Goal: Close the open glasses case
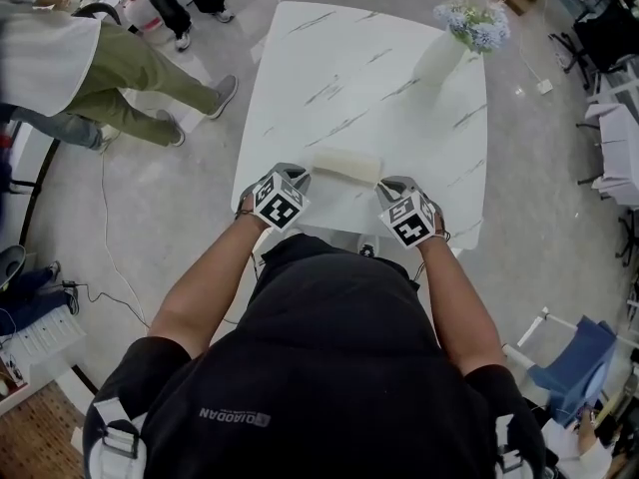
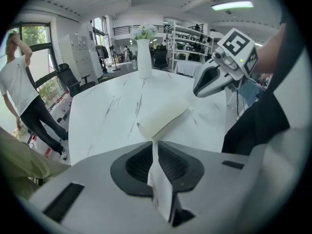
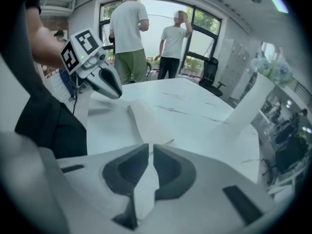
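Note:
A cream glasses case (image 1: 346, 165) lies lengthwise near the front edge of the white marble table (image 1: 349, 78). From these angles it looks closed or nearly so. My left gripper (image 1: 298, 176) is at its left end and my right gripper (image 1: 387, 183) at its right end, both shut and empty. In the left gripper view the case (image 2: 163, 116) sits just past the shut jaws (image 2: 155, 147), with the right gripper (image 2: 208, 81) beyond it. The right gripper view shows the case (image 3: 146, 121) ahead of its jaws (image 3: 150, 150) and the left gripper (image 3: 108, 83) at the far end.
A white vase (image 1: 441, 56) with pale blue flowers (image 1: 473, 23) stands at the table's far right corner. People (image 1: 90, 68) stand on the floor to the left of the table. A blue chair (image 1: 574, 367) is at the lower right.

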Demonstrator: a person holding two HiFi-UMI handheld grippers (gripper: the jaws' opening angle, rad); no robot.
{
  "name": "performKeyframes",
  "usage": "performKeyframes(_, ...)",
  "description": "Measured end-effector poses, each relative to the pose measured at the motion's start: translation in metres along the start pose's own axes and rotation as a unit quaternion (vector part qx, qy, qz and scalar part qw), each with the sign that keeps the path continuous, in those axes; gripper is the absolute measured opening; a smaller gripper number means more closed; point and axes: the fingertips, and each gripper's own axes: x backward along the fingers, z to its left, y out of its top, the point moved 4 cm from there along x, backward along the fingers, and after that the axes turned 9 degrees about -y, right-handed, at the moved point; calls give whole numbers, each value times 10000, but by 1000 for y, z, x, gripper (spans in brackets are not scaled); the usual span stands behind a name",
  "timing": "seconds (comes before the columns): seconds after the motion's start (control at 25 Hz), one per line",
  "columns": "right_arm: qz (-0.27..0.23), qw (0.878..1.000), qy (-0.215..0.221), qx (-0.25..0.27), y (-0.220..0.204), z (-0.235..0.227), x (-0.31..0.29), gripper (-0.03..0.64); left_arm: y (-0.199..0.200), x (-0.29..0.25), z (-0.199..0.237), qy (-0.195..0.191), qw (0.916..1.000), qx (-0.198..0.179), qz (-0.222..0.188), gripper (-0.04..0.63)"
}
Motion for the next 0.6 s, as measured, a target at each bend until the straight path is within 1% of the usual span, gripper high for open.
performKeyframes(0.08,-254,9977,-52,-629,6,-8,9,32,8,9,-1,11,9997,126,-232,28)
performKeyframes(0.16,-547,9911,-21,-1213,14,-14,19,28,17,17,-3,-11,9986,248,-459,20)
performKeyframes(0.24,-836,9830,9,-1636,22,-19,30,16,25,24,-5,-45,9974,311,-651,12)
performKeyframes(0.28,-959,9794,-2,-1775,26,-22,36,3,29,27,-5,-50,9968,325,-730,11)
performKeyframes(0.4,-1244,9726,-57,-1963,37,-28,51,3,42,41,-4,-33,9944,393,-980,5)
performKeyframes(0.52,-1495,9663,-95,-2093,46,-35,64,3,58,58,0,-6,9899,581,-1295,5)
performKeyframes(0.6,-1683,9578,-57,-2330,50,-40,73,2,68,69,2,1,9862,689,-1508,5)
